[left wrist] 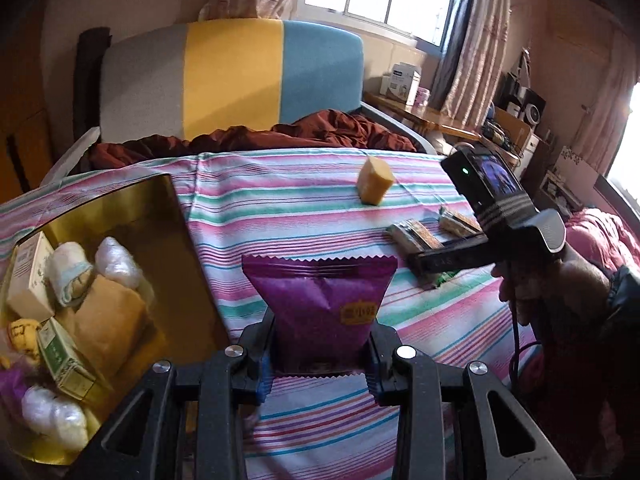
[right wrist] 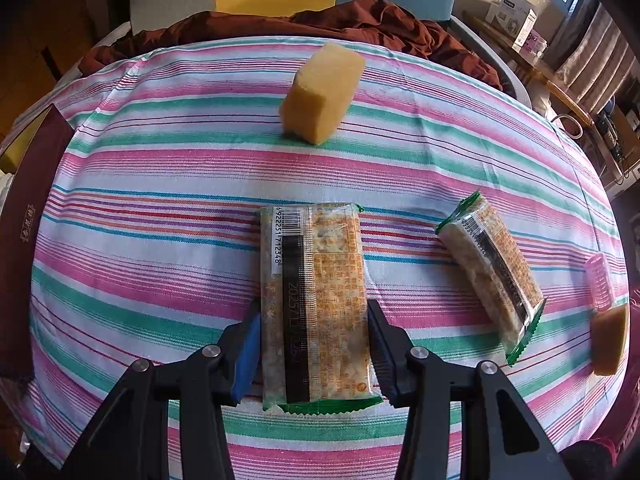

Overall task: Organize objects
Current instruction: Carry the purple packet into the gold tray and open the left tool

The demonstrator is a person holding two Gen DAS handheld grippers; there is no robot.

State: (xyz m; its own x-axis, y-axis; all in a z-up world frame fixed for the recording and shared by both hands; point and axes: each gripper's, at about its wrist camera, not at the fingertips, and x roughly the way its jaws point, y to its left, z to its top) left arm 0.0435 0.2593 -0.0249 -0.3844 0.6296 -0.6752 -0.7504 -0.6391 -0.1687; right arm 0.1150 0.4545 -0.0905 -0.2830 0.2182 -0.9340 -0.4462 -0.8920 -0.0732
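My left gripper (left wrist: 324, 344) is shut on a purple snack packet (left wrist: 320, 292), held upright above the striped cloth (left wrist: 304, 208). To its left stands an open gold-lined box (left wrist: 176, 220) holding small cartons, wrapped rolls and a tan block. In the right wrist view my right gripper (right wrist: 314, 336) points down, and its pads press both long sides of a clear cracker packet (right wrist: 320, 280) lying flat on the cloth. The same gripper (left wrist: 432, 260) shows at the right of the left wrist view, held by a hand. A second cracker packet (right wrist: 490, 272) lies to the right.
A yellow block (right wrist: 322, 94) stands farther back on the cloth. A pink roller (right wrist: 599, 282) and another yellow block (right wrist: 610, 340) sit at the right edge. The box's dark red side (right wrist: 24, 232) is at the left. A rumpled brown blanket (left wrist: 280, 132) and a headboard lie beyond.
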